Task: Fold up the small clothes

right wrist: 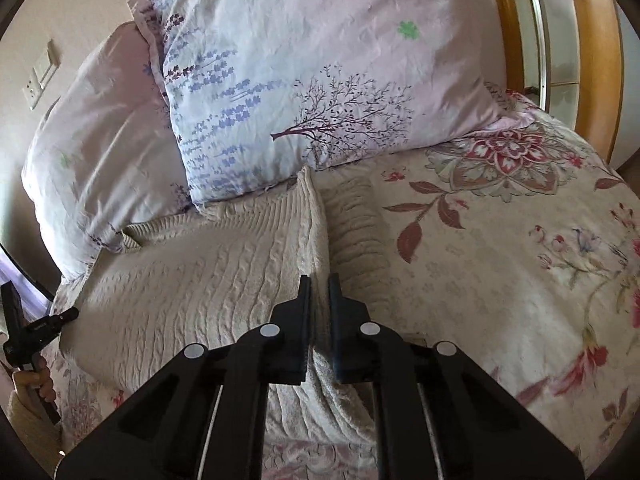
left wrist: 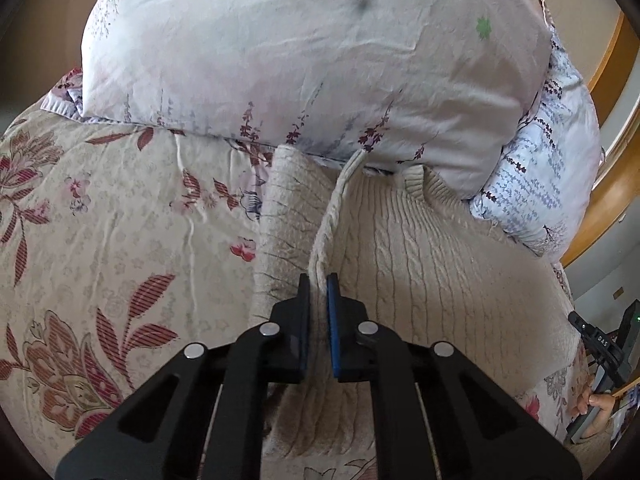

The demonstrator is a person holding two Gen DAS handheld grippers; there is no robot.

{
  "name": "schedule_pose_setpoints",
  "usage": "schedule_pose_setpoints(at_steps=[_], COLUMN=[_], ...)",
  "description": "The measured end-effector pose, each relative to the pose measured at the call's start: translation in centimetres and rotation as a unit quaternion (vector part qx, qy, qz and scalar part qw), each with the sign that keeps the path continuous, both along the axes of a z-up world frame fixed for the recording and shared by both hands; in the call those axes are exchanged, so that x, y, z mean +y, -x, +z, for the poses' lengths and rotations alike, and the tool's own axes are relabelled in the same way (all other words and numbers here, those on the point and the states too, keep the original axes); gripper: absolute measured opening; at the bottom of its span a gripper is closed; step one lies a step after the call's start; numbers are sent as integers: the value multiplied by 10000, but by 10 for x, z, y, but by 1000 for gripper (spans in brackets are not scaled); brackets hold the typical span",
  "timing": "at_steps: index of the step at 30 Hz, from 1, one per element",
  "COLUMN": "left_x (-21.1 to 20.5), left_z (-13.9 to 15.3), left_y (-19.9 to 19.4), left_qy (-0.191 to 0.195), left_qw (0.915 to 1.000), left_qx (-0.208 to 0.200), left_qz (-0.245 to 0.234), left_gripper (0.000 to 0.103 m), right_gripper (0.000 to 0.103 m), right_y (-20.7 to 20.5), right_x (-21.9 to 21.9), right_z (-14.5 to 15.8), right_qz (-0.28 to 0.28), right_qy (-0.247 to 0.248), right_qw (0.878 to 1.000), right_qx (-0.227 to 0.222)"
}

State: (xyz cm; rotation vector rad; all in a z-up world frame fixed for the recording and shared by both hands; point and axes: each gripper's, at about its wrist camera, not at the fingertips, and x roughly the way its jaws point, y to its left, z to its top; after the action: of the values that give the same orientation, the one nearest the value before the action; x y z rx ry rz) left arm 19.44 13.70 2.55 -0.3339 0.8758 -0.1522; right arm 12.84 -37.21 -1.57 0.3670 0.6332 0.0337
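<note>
A cream cable-knit sweater (left wrist: 420,248) lies spread on the floral bedspread, its far end against the pillows. My left gripper (left wrist: 319,280) is shut on a raised fold along the sweater's left edge. The sweater also shows in the right wrist view (right wrist: 192,272). My right gripper (right wrist: 319,280) is shut on a raised fold along the sweater's right edge, with a ribbed part (right wrist: 352,216) lying just to the right of it. The other gripper and the hand on it show at the edge of each view (left wrist: 600,360) (right wrist: 28,336).
Two floral pillows (left wrist: 300,52) (right wrist: 320,76) rest at the head of the bed. The floral bedspread (left wrist: 100,240) (right wrist: 500,260) stretches out on both sides. A wooden headboard (right wrist: 592,48) stands at the right. A wall switch plate (right wrist: 40,76) is at the left.
</note>
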Motion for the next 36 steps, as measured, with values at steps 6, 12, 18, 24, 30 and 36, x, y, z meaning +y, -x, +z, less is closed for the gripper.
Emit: schedule_pose_setpoints(at_steps=[6,12,18,24,30,36], left_x=[2,7,32,45,45,38], left_z=[-12,-9,6,-9,-25,-28], left_y=[-4,-2,2,-25,-39,-48], left_qy=[-18,182,540,1250,1760,2002], left_qw=[9999,9998,9978,9918,9835,9790], left_qx=[110,18,-323,204,403,386], left_qz=[43,27,219,187,149,94], left_gripper=[8,16,58,58,58,59], right_gripper=[9,15,61,61,61,61], right_y=[-19,-28,-10,-16,-19,-24], right_x=[1,10,18,55,91,96], right_z=[-19,-13,5,16,18,10], right_qz=[-215,-274,-299,469,815,947], right_qy=[199,552,360,237,772,709], right_qw=[9988,9968,9988,9986,9937,9929], right_qx=[387,504,142,-16,-46,83])
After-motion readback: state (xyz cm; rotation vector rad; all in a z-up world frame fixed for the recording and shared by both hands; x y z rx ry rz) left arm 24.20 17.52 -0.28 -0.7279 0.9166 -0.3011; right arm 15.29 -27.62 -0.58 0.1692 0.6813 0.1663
